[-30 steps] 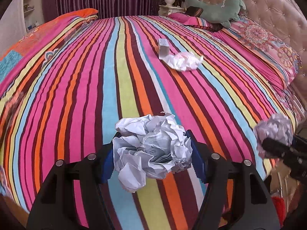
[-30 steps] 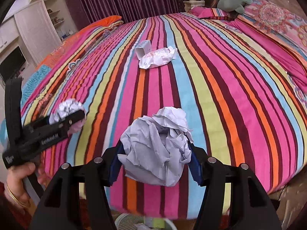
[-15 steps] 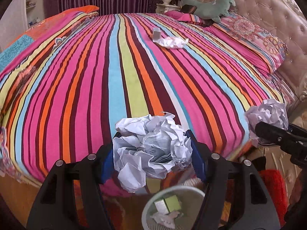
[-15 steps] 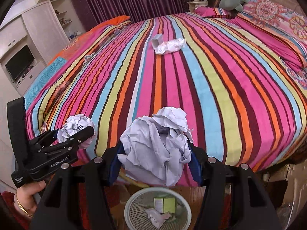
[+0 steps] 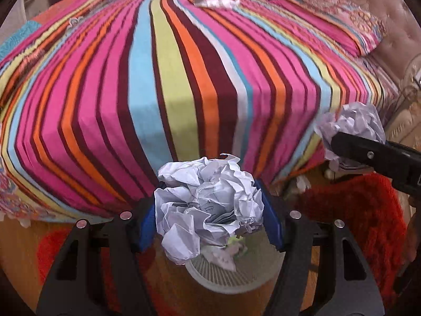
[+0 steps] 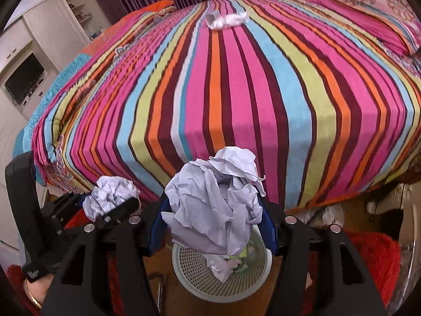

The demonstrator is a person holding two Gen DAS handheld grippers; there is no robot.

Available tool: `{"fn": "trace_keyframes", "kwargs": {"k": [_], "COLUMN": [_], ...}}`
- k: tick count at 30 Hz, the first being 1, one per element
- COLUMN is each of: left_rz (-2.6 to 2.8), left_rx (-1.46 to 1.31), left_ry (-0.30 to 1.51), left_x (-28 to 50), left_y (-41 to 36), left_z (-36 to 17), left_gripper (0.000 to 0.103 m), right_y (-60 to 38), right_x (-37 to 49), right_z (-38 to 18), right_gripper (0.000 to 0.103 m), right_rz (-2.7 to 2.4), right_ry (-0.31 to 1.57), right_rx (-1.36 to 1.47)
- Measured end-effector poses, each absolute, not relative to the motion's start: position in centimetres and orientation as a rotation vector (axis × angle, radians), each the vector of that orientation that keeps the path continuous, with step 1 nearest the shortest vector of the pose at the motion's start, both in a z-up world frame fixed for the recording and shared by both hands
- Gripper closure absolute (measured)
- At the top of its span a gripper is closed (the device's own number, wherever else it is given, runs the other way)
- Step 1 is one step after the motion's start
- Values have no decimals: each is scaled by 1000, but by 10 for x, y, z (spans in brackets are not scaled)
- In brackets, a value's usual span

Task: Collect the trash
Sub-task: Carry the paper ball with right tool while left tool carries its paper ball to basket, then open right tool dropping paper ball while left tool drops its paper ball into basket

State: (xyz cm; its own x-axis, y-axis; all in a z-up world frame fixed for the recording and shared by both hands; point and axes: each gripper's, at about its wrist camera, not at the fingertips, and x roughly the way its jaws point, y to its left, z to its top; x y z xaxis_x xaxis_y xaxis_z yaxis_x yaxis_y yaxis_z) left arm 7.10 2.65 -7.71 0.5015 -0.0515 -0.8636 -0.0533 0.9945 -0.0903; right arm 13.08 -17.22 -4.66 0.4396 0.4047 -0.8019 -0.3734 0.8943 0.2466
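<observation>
My left gripper is shut on a crumpled white paper ball, its blue pads pressing both sides. My right gripper is shut on a second crumpled paper ball. Both hang past the foot of the striped bed, above a white mesh waste basket on the floor that holds some scraps. Each view shows the other gripper from the side: the right one with its paper, the left one with its paper. More trash, a small white box and crumpled paper, lies far up the bed.
The bed with its striped cover fills the upper view. A red rug lies on the wooden floor around the basket. A tufted headboard stands at right, white cabinets with a TV at left. A hand holds the left gripper.
Both grippers have pulled back off the bed and sunk lower, papers still clamped. The bed's foot edge, the floor and the waste basket have come into view beneath them.
</observation>
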Motion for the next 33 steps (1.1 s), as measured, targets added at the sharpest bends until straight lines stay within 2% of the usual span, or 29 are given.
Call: {"fn": "trace_keyframes", "kwargs": {"k": [10, 24, 33], "left_rz": [10, -15, -8], "left_rx": [-185, -81, -130], "left_ry": [1219, 1492, 1617], "left_x": [70, 84, 90], "left_y": [16, -12, -10], "left_z": [-118, -192, -237], "left_gripper": [38, 38, 38], "right_y": [-182, -167, -166], "right_x": [124, 131, 140], "right_z": [-98, -154, -196], "right_gripper": [47, 47, 47], "right_rz": [435, 384, 349], "right_ry": [1187, 1382, 1518], "right_rx": [104, 48, 58]}}
